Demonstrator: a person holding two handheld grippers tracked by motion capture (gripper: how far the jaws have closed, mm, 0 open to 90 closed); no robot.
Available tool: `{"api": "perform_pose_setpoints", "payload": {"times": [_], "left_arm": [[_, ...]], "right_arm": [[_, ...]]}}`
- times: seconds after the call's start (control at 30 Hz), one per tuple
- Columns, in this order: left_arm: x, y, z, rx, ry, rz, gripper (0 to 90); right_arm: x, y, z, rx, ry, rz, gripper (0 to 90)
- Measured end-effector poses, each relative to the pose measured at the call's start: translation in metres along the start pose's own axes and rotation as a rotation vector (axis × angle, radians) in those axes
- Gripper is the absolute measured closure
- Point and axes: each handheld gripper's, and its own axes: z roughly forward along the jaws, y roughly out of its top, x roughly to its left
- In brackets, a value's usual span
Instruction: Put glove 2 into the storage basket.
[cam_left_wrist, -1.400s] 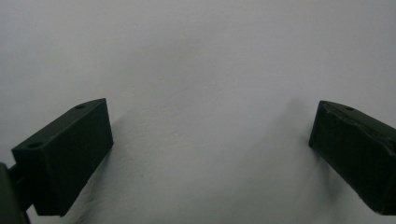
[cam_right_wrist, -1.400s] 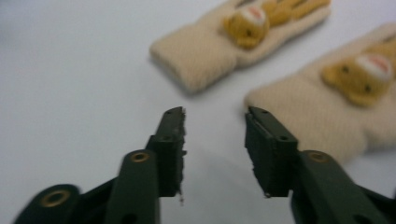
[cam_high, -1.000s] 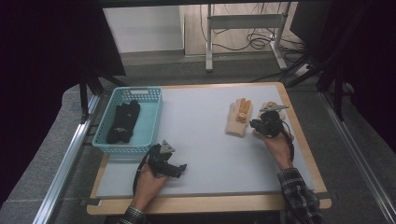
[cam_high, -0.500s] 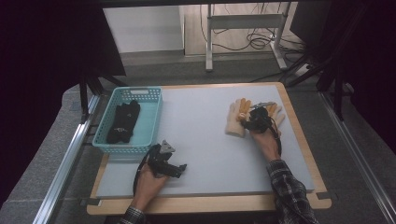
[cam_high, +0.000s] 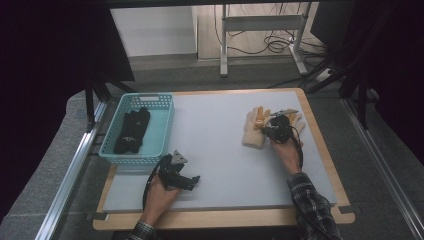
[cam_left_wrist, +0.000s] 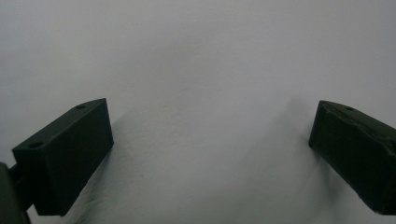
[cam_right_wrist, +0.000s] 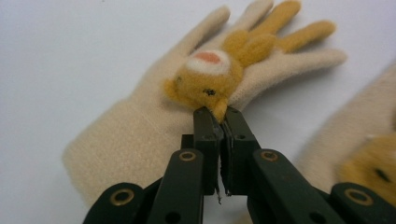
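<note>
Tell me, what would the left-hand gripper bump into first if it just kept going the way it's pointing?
Probably nothing but the grey tabletop: the left gripper has open jaws aimed across bare surface.

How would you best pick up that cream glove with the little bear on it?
Probably by the bear: it stands proud of the flat cream glove, so fingers can pinch it from above. The right gripper is shut on its edge.

A basket (cam_high: 162, 117) sits at the table's (cam_high: 220, 150) left, with dark gloves (cam_high: 131, 131) inside. Two knit gloves (cam_high: 252, 131) lie at centre right. The left gripper (cam_high: 192, 181) rests at lower left.
</note>
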Motion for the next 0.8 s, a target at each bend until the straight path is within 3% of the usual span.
{"api": "perform_pose_setpoints", "payload": {"times": [0.17, 0.4, 0.53, 0.67, 0.8], "left_arm": [[0.0, 0.0, 0.0, 0.003, 0.0, 0.004, 0.0], [0.0, 0.0, 0.0, 0.004, 0.0, 0.004, 0.0], [0.0, 0.0, 0.0, 0.004, 0.0, 0.004, 0.0], [0.0, 0.0, 0.0, 0.004, 0.0, 0.004, 0.0], [0.0, 0.0, 0.0, 0.004, 0.0, 0.004, 0.0]], "right_arm": [[-0.001, 0.003, -0.024, -0.023, -0.002, -0.029, 84.9], [0.003, 0.011, -0.056, -0.01, -0.071, -0.122, 84.3], [0.015, 0.01, -0.053, 0.014, -0.078, -0.17, 83.0], [0.028, 0.005, -0.037, 0.04, -0.067, -0.191, 82.1], [0.039, 0.008, -0.034, 0.013, -0.037, -0.185, 80.5]]}}
